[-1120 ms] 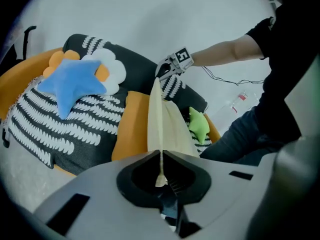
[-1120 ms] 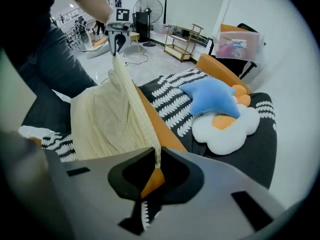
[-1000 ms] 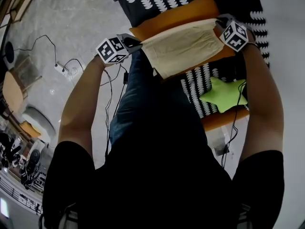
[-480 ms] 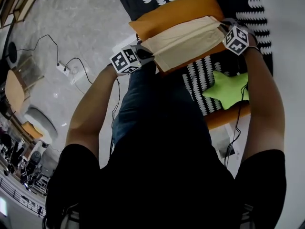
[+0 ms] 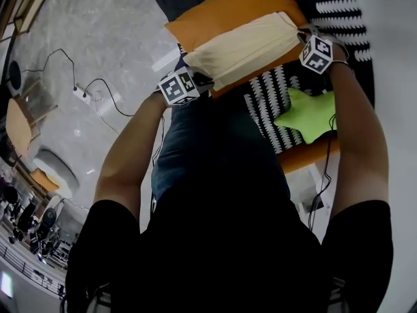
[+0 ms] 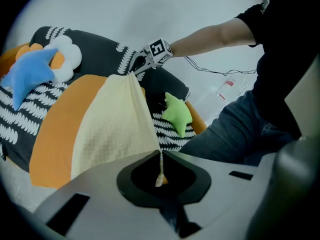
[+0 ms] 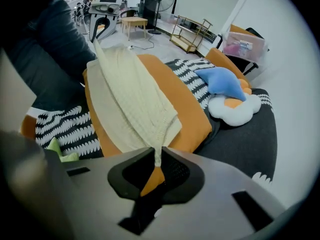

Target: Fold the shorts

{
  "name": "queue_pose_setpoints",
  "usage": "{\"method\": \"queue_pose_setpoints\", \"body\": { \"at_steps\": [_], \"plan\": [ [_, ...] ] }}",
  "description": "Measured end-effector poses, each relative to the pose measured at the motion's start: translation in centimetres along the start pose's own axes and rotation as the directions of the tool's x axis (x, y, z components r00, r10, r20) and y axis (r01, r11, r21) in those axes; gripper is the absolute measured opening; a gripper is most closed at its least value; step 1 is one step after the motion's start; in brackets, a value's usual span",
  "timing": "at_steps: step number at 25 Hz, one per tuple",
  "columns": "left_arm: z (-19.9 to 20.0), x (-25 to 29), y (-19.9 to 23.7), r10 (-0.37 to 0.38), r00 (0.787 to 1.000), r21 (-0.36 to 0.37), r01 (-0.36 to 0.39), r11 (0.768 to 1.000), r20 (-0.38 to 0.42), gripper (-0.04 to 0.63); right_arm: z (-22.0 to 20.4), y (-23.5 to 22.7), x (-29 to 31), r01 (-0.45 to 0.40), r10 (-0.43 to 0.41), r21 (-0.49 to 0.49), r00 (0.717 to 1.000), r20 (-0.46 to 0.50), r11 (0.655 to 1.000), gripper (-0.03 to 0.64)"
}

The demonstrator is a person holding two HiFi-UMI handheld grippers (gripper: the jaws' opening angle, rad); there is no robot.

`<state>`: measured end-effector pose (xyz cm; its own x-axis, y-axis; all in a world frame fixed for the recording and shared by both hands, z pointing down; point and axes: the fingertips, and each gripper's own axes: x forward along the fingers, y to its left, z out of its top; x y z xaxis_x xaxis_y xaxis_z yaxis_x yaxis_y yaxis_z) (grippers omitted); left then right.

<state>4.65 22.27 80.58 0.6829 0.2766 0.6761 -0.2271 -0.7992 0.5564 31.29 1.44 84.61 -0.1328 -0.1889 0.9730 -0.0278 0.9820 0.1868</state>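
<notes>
Shorts (image 5: pixel 244 47): pale cream, waffle-knit, soft and limp. I see them pulled into a long, narrow band, and at least two layers show in the right gripper view. One end narrows to a tight point at each gripper.

Long axis runs gripper to gripper. In the head view that's a diagonal from lower left to upper right. The band sits over the orange cushion (image 5: pixel 221 12), which is smooth, plump and rectangular, and roughly in line with its long side. The lower edge drapes onto the cushion. I can't tell how much of the upper edge rests on it.

The cushion sits on a dark cover with a white feather-like print (image 5: pixel 273 103). A lime-green star plush (image 5: pixel 309 115) lies on that cover, apart from the shorts on the right-gripper side. A blue star plush (image 7: pixel 222 81) and a white cloud-shaped pillow (image 7: pixel 235 106) sit past the cushion's far end.

Left gripper (image 6: pixel 161 156): jaws pressed together and pinching a thin pinch of the cream fabric. Only a narrow strip of cloth passes through the slot.

Right gripper (image 7: pixel 157 156): jaws all but together, clamped on the opposite end of the shorts. The cloth bunches where it enters the gap. It points steeply down at the cushion.

Both grippers hold their ends at the cushion's edges.
</notes>
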Motion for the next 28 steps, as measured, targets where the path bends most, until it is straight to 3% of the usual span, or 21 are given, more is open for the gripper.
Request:
{"method": "queue_pose_setpoints", "body": {
  "at_steps": [8,13,22,28],
  "plan": [
    [-2.1,5.7,-0.9,0.006,0.997,-0.007,-0.007,1.000,-0.080,0.031,-2.4,3.1,2.2,-0.001,-0.002,-0.053,0.998,-0.058,0.999,0.044],
    [-3.0,7.6,-0.3,0.027,0.997,-0.056,-0.031,0.998,-0.075,0.031,-3.4,3.8,3.2,0.015,-0.017,-0.018,0.997,-0.080,1.000,0.048],
    [-4.4,9.3,0.1,0.025,0.986,-0.047,-0.033,0.998,-0.162,0.034,-3.5,5.1,4.3,0.050,-0.038,0.095,0.991,-0.127,0.994,0.055],
    [-4.5,9.6,-0.2,0.001,0.983,-0.077,-0.015,0.997,-0.185,0.055,-4.0,6.7,4.0,0.042,-0.014,0.195,0.989,-0.147,0.980,0.111]
  ]
}}
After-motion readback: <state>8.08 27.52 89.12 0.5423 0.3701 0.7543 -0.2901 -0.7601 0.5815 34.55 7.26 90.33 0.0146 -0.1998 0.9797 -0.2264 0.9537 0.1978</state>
